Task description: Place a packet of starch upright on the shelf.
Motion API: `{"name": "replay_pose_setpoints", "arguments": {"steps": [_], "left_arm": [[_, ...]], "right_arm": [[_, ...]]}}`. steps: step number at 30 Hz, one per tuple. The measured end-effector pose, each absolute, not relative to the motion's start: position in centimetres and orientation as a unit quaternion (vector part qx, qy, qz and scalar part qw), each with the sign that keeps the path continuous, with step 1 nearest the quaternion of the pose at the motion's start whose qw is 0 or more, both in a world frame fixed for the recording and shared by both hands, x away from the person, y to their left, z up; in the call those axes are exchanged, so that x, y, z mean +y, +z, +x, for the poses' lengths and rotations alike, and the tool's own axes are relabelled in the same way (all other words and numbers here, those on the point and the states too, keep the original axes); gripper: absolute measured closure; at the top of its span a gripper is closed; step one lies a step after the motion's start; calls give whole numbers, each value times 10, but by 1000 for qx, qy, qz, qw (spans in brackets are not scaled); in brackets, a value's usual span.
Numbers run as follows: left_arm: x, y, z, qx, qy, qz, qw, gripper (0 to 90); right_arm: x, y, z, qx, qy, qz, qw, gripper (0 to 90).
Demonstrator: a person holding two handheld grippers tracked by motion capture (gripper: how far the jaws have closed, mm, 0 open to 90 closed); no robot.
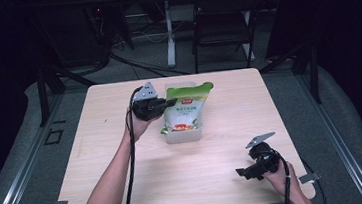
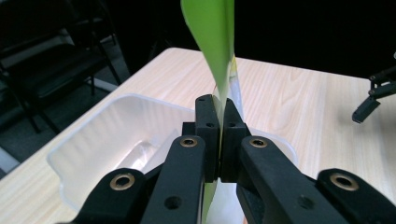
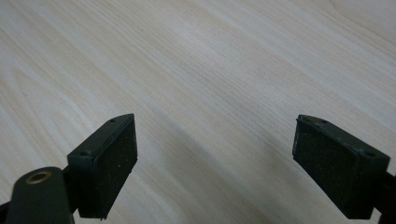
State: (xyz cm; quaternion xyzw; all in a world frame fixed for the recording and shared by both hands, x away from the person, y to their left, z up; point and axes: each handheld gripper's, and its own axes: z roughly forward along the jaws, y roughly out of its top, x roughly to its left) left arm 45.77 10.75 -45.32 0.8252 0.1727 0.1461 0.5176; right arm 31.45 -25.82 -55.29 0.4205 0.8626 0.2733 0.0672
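**benchlurker:** Black jaws on the left gripper (image 2: 219, 140) are pinched tight on the green top edge of the green-and-white plastic food pouch (image 1: 185, 107). In the left gripper view the film is squeezed flat between the two pads and curls up above them.

**tinkerfox:** yep, and where's the pouch sitting? Looks to me like its bottom end is down inside the clear, rounded-corner plastic tub (image 2: 93, 140).

**benchlurker:** Same read here. From the high view the tub (image 1: 183, 133) is near the middle of the pale wood-grain counter (image 1: 126, 177), and the pouch leans back out of it, toward the far edge, printed face up. The left hand (image 1: 138, 126) comes at it from the pouch's left side.

**tinkerfox:** What about the other one?

**benchlurker:** The right gripper (image 1: 248, 172) has its jaws spread wide, nothing between them. The right gripper view looks down past both pads at bare wood grain. It's held low over the near right corner of the counter, well apart from the tub, pointing left.

**tinkerfox:** You can even catch its tips at the right edge of the left gripper view. Past the counter there's a dark folding chair (image 1: 222, 27) on the grey floor, plus some cables.
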Motion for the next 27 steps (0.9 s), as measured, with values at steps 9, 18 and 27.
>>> {"name": "replay_pose_setpoints", "arguments": {"steps": [9,18,27], "left_arm": [[107,-458,457,194,121,837,498,874],[112,-457,461,224,104,845,473,770],[116,-461,464,249,113,841,467,857]], "right_arm": [[-258,-553,314,862,275,421,65,133],[-257,-553,314,862,273,422,67,133],[-257,-554,314,862,273,421,66,133]]}}
